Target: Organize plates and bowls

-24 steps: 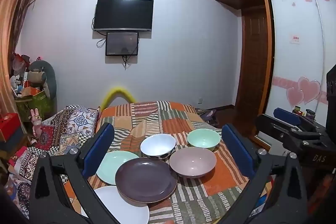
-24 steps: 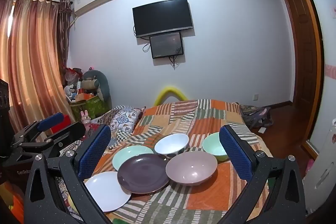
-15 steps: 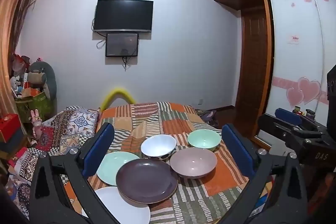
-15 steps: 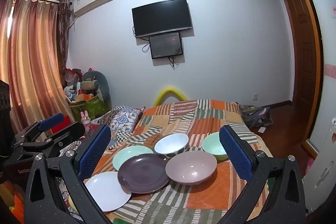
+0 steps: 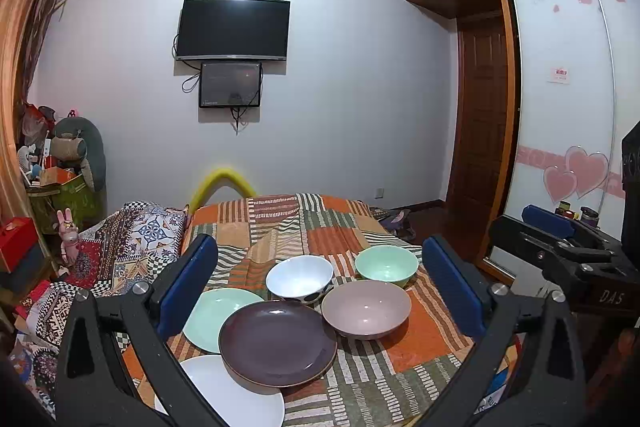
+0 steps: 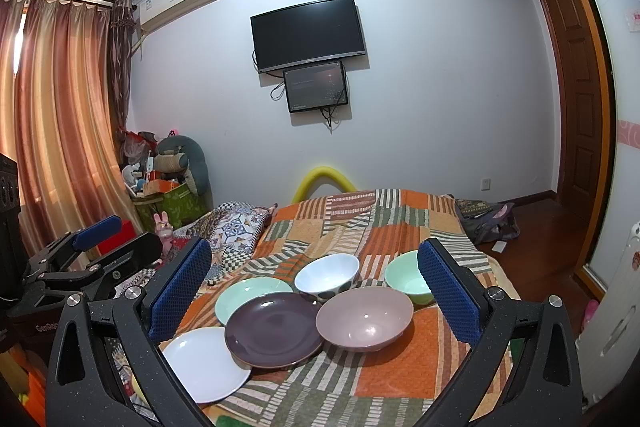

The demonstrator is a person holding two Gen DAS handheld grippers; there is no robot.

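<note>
On the patchwork bedspread (image 5: 320, 223) lie a white plate (image 5: 228, 395), a dark purple plate (image 5: 276, 343) overlapping it, a mint plate (image 5: 212, 315), a white bowl (image 5: 299, 277), a mauve bowl (image 5: 366, 309) and a mint bowl (image 5: 386, 265). My left gripper (image 5: 320, 287) is open and empty, held above and short of them. My right gripper (image 6: 316, 295) is open and empty too, over the same dishes: purple plate (image 6: 274, 329), mauve bowl (image 6: 364, 319), white bowl (image 6: 327, 273), white plate (image 6: 204, 363), mint plate (image 6: 250, 295), mint bowl (image 6: 406, 281).
A patterned pillow (image 5: 136, 239) lies left of the dishes. Toys and boxes (image 6: 168, 183) pile in the left corner by the curtain (image 6: 56, 131). A wardrobe with heart stickers (image 5: 568, 107) and a door (image 5: 484, 115) stand to the right. A bag (image 6: 490, 223) lies on the floor.
Both grippers have barely drifted. The dishes have not moved.
</note>
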